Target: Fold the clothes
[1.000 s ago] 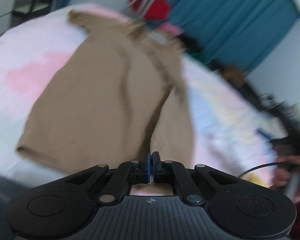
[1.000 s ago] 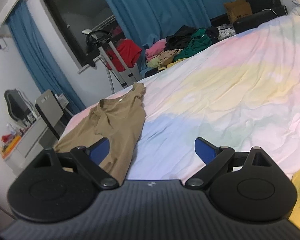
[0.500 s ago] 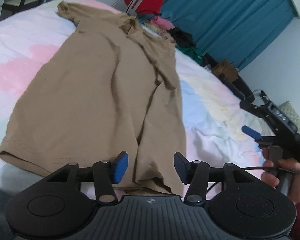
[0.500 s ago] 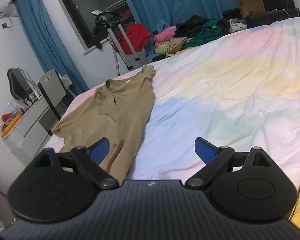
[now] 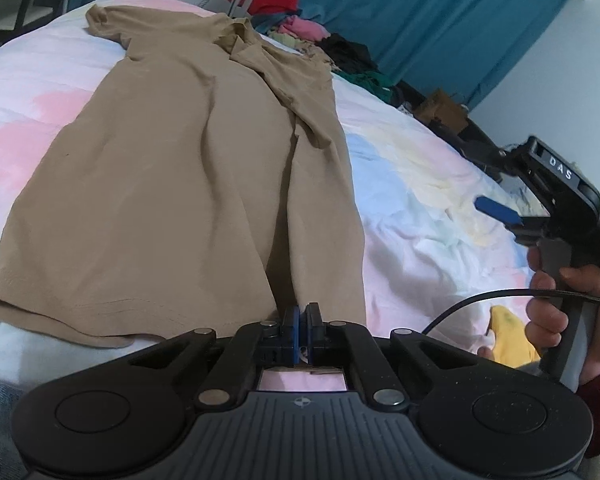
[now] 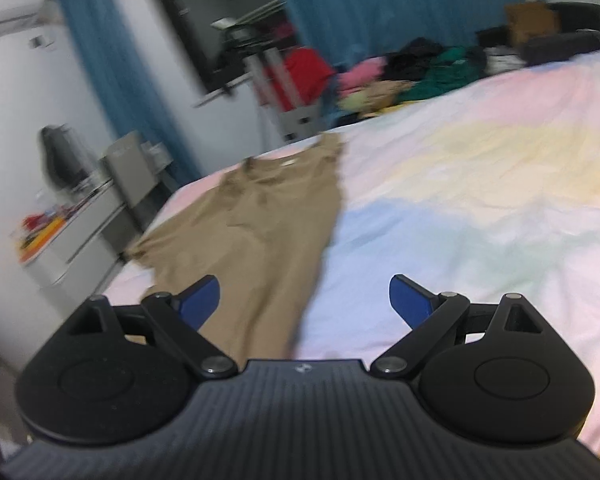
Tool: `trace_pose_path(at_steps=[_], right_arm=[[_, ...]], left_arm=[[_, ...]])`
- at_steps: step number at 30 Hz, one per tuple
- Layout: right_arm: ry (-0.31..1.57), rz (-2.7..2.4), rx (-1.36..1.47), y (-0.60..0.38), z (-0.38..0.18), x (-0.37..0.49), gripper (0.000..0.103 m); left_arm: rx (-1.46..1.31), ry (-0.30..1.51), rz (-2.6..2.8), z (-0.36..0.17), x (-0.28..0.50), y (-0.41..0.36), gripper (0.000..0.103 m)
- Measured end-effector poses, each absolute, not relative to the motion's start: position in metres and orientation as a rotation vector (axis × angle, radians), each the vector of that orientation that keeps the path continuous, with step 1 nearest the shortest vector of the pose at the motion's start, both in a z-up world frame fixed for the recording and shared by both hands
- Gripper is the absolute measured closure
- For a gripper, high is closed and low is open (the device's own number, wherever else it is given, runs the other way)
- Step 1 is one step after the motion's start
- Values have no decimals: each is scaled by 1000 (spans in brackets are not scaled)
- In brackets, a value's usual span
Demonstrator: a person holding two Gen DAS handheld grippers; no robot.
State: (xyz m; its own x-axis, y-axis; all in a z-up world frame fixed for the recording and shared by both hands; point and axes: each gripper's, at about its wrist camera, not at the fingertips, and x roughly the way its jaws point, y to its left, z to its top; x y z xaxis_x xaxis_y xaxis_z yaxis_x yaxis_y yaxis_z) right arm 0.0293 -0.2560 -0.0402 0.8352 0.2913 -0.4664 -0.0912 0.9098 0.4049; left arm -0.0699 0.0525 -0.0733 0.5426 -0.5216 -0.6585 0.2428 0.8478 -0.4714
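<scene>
One tan shirt (image 5: 188,168) lies spread on the bed (image 5: 420,200), collar toward 12 o'clock and hem toward 6 in the left wrist view. Its right side is folded in over the body, making a long crease that runs from the collar down to the hem. The left gripper (image 5: 301,320) sits at the hem at 6 o'clock, its two blue pads pressed together on the hem edge at the foot of that crease.

The right gripper (image 6: 304,300) has its two fingers spread wide with nothing between them. In its own blurred view the shirt's lower edge lies below its left finger, and bare sheet under the right one. From the left wrist view this gripper shows at 3 o'clock, above the sheet and well apart from the shirt, with one hand (image 5: 568,304) on its handle and one black cable (image 5: 480,304) trailing from it.

One yellow cloth (image 5: 508,340) lies on the sheet near that hand. One pile of clothes (image 6: 412,72) sits beyond the bed at 12 o'clock, before blue curtains (image 5: 440,12).
</scene>
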Motion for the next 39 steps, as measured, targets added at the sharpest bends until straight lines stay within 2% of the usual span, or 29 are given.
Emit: trace_pose_path(at_steps=[2,5,9,18,21,26,28,30,39], right_arm=[[548,240,367,-249,-38,38,10],[547,287,346,-239,-34,51,22],[598,341,304,-214,-34,107,31],[661,287,2,-139,-69,240,37],[670,254,-28,-127,-86,267,50],[682,187,-95,-111,-106,288,50],[684,167,-101,-110,-109,292,65],[669,151,-86,-109,-106,294,89],[477,194,25,-106,-58,289,93]], left_arm=[[-350,882,-454,-73,-72,54,100],[-364,877,-452,-73,-74,58,100],[-379,870,-453,-72,-76,61,100],[-372,864,-517,-77,-82,63,100],[-387,869,-535,-81,-80,69,100],[-416,883,-561,-87,-74,75,100],[-415,882,-568,-86,-75,74,100],[-406,875,-572,-83,-77,73,100],[-335,808,-574,-68,-99,61,100]])
